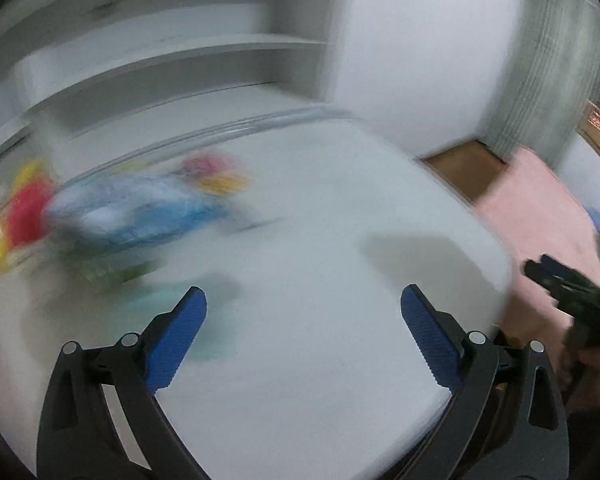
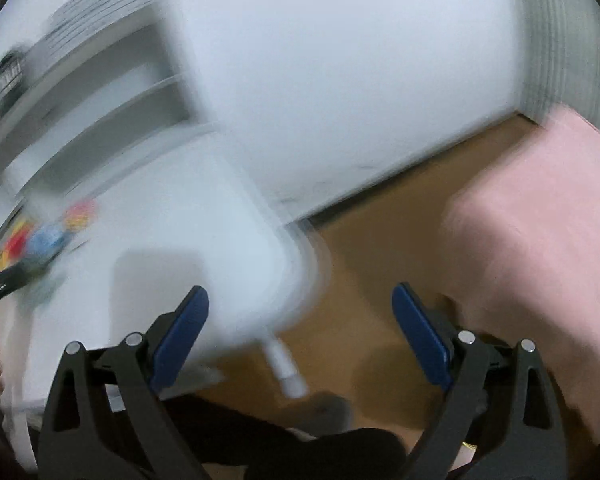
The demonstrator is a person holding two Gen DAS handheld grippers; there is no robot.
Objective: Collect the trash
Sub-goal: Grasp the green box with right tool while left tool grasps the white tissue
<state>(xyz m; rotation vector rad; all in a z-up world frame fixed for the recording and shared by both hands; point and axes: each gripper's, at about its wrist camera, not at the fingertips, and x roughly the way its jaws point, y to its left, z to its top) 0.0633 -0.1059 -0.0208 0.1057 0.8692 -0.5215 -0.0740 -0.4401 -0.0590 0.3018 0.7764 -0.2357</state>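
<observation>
Both views are motion-blurred. A heap of coloured trash lies at the far left of a white table (image 1: 320, 240): a blue-white wrapper (image 1: 140, 208), a red piece (image 1: 28, 216), yellow and pink pieces (image 1: 216, 174). My left gripper (image 1: 304, 316) is open and empty above the table's near part, right of the heap. My right gripper (image 2: 300, 316) is open and empty, over the table's right corner (image 2: 276, 264) and the floor. The trash shows small at the left of the right wrist view (image 2: 44, 240). The right gripper also shows in the left wrist view (image 1: 572, 292).
White shelves (image 1: 160, 60) stand behind the table. A white wall (image 2: 360, 80) is to the right. A brown floor (image 2: 380, 264) and a pink cover (image 2: 540, 220) lie right of the table. A white table leg (image 2: 284, 364) shows below the corner.
</observation>
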